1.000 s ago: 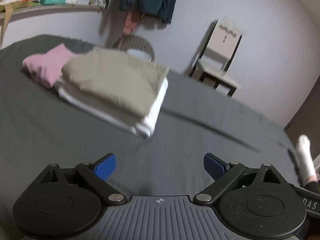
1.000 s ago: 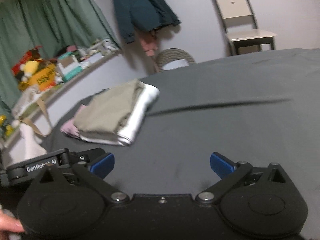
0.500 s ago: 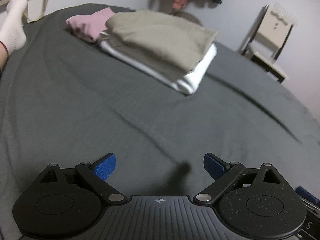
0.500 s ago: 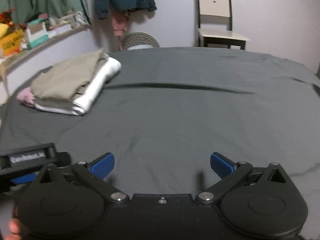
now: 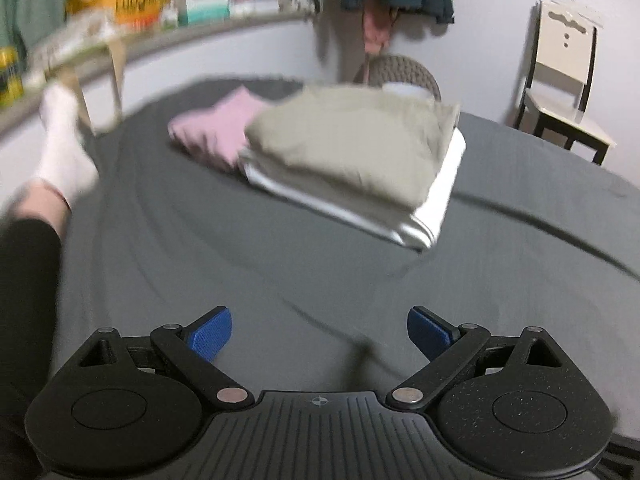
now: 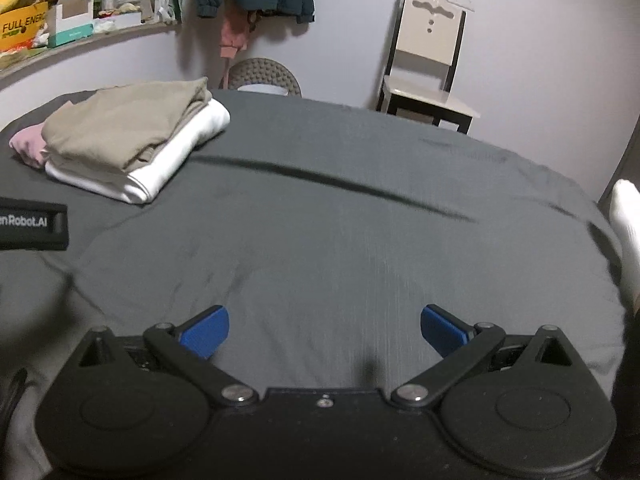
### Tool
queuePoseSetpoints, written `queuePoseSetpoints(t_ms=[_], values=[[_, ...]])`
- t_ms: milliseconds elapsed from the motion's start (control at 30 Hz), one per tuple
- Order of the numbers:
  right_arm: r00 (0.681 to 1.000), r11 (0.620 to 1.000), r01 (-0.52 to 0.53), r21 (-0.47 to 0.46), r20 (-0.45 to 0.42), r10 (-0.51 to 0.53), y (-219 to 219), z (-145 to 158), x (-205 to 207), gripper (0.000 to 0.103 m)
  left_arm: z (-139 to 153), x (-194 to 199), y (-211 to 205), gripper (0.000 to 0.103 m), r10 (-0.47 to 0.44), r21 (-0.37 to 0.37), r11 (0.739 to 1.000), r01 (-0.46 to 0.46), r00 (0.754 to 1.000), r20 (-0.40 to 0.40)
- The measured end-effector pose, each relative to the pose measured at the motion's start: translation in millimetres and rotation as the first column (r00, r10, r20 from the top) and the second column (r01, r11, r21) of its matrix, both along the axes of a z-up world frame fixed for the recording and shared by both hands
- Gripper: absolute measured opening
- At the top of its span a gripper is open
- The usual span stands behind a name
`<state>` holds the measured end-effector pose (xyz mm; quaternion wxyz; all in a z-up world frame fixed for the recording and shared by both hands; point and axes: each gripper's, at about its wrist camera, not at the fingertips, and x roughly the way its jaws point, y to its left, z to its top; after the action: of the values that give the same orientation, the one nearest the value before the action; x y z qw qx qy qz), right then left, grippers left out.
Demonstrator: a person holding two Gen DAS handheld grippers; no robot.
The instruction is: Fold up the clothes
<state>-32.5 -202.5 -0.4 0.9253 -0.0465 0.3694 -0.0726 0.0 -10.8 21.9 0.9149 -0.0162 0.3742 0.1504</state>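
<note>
— Where were the clothes?
— A folded stack (image 6: pixel 124 148), khaki on white with pink behind, lay on the grey bed (image 6: pixel 340 220), far left.
— And the tongs?
— Left tongs (image 5: pixel 319 330) and right tongs (image 6: pixel 324 330) both gaped wide, empty, above bare sheet, well apart from the stack.

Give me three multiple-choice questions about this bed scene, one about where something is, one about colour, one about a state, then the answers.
1. Where does the khaki garment lie?
A. on the white folded garment
B. on the chair
C. in the left gripper

2. What colour is the garment beside the stack?
A. blue
B. pink
C. yellow

3. How is the right gripper?
A. shut on a shirt
B. shut, empty
C. open, empty

Answers: 1 A, the khaki piece tops the white one. 2 B, pink cloth peeks out behind the stack. 3 C, its blue fingers stand wide apart over the bare grey sheet.
</note>
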Motion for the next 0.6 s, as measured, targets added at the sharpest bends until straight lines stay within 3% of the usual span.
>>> queuePoseSetpoints(t_ms=[100, 167, 333, 433, 600], values=[[1.0, 1.0, -0.009, -0.029, -0.007, 0.009, 5, 7, 2, 0.103, 7, 3, -14, 0.095, -0.094, 0.123, 0.988, 0.098, 0.995, -0.034], [0.999, 0.999, -0.021, -0.05, 0.028, 0.022, 8, 12, 0, 0.103, 12, 2, -21, 0.095, -0.133, 0.156, 0.978, 0.137, 0.99, -0.034], [0.992, 0.997, -0.058, -0.052, 0.11, 0.063, 12, 22, -9, 0.103, 25, -11, -18, 0.095, -0.155, 0.109, 0.982, 0.152, 0.988, 0.019], [0.991, 0.996, -0.082, -0.025, 0.106, 0.085, 11, 24, -9, 0.103, 28, -13, -15, 0.095, -0.127, 0.116, 0.986, 0.124, 0.992, 0.018], [0.994, 0.995, -0.095, 0.037, 0.05, 0.093, 10, 23, -6, 0.103, 28, -17, -11, 0.095, -0.168, 0.116, 0.979, 0.165, 0.986, 0.017]])
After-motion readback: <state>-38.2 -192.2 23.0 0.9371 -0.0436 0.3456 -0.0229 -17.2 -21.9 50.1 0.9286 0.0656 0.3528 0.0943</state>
